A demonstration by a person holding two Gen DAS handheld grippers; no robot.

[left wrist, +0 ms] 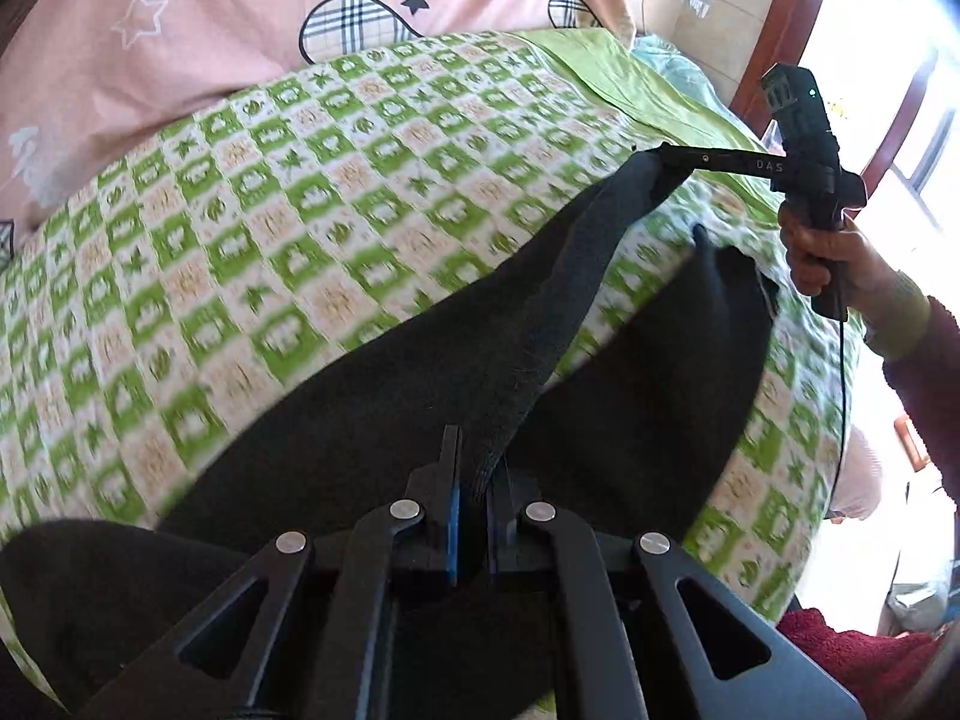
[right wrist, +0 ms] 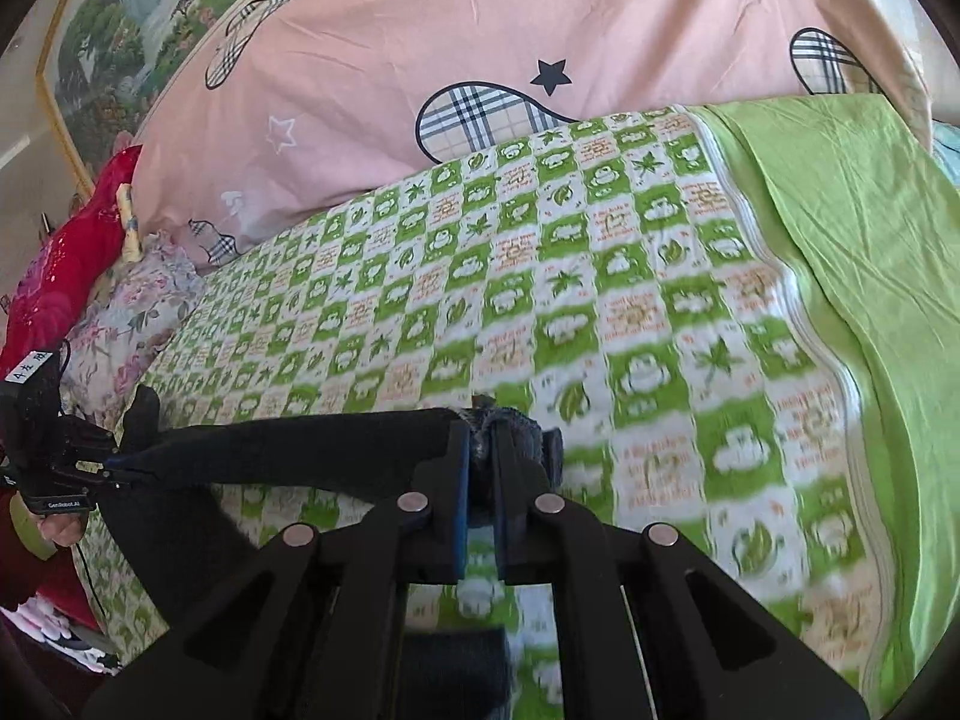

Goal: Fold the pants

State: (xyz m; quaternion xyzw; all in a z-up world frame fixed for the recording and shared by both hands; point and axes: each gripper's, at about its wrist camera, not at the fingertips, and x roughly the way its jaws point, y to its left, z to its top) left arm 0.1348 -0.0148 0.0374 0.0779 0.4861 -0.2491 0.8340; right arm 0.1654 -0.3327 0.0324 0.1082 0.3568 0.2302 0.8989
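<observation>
Dark pants (left wrist: 630, 372) hang stretched above the green-and-white checked bedspread (left wrist: 270, 228). My left gripper (left wrist: 477, 480) is shut on one edge of the pants. My right gripper (left wrist: 657, 165) shows in the left wrist view, shut on the far end of the same taut strip of cloth. In the right wrist view my right gripper (right wrist: 480, 450) is shut on a bunched edge of the pants (right wrist: 312, 444), and the left gripper (right wrist: 120, 471) holds the other end at the far left. The rest of the pants droops below onto the bed.
A pink quilt (right wrist: 480, 42) with plaid shapes lies at the back of the bed. A plain green sheet (right wrist: 852, 228) covers the right side. Floral and red bedding (right wrist: 72, 276) lies at the left. A window with a wooden frame (left wrist: 798, 42) is to the right.
</observation>
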